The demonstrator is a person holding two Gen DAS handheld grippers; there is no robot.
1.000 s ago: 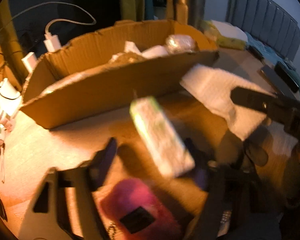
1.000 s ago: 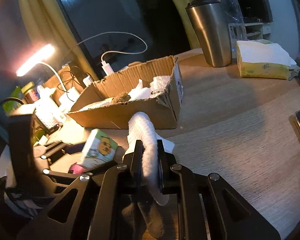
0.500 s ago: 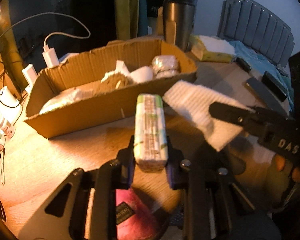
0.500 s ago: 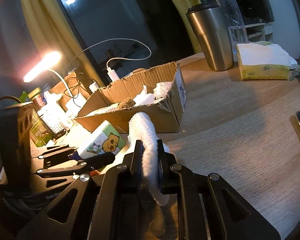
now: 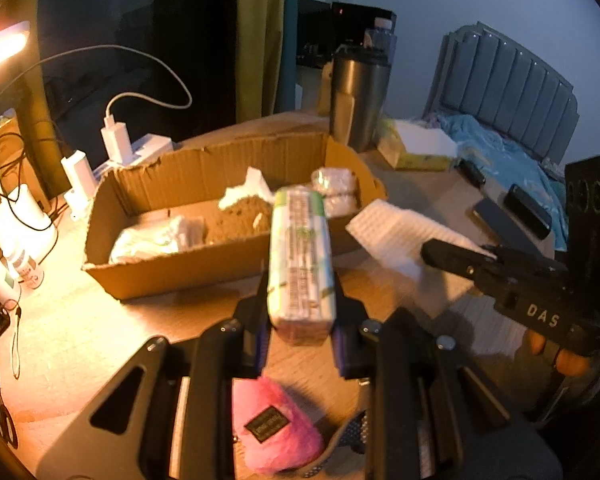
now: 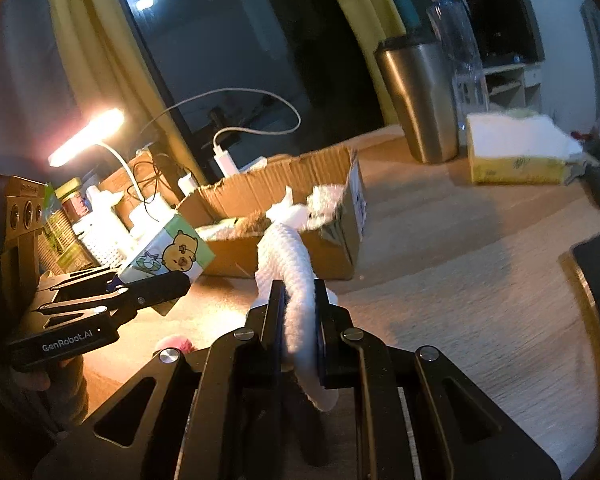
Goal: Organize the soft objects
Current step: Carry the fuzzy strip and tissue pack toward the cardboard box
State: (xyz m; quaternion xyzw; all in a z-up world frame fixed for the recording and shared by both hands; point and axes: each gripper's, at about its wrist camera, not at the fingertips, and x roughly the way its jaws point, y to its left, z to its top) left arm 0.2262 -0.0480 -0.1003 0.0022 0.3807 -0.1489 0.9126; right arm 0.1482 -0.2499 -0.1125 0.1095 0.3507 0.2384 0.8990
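Observation:
My left gripper [image 5: 300, 312] is shut on a soft pack of tissues [image 5: 301, 256], white and green with a cartoon animal on its side [image 6: 168, 250], held above the table in front of the cardboard box [image 5: 172, 268]. The box holds white and brown soft items. My right gripper [image 6: 298, 320] is shut on a folded white textured cloth [image 6: 290, 276], which the left wrist view shows spread out [image 5: 396, 232] to the right of the box. A pink fluffy pouch [image 5: 274, 428] lies on the table under the left gripper.
A steel tumbler [image 5: 358, 104], a yellow tissue box [image 6: 516, 152] and dark phones [image 5: 528, 208] stand behind and right of the box. Chargers with cables [image 5: 116, 140], small bottles [image 5: 4, 276] and a lit desk lamp [image 6: 86, 136] crowd the left edge.
The left gripper closed on the tissue pack and lifted it off the table toward the box. The right gripper kept still with the white cloth.

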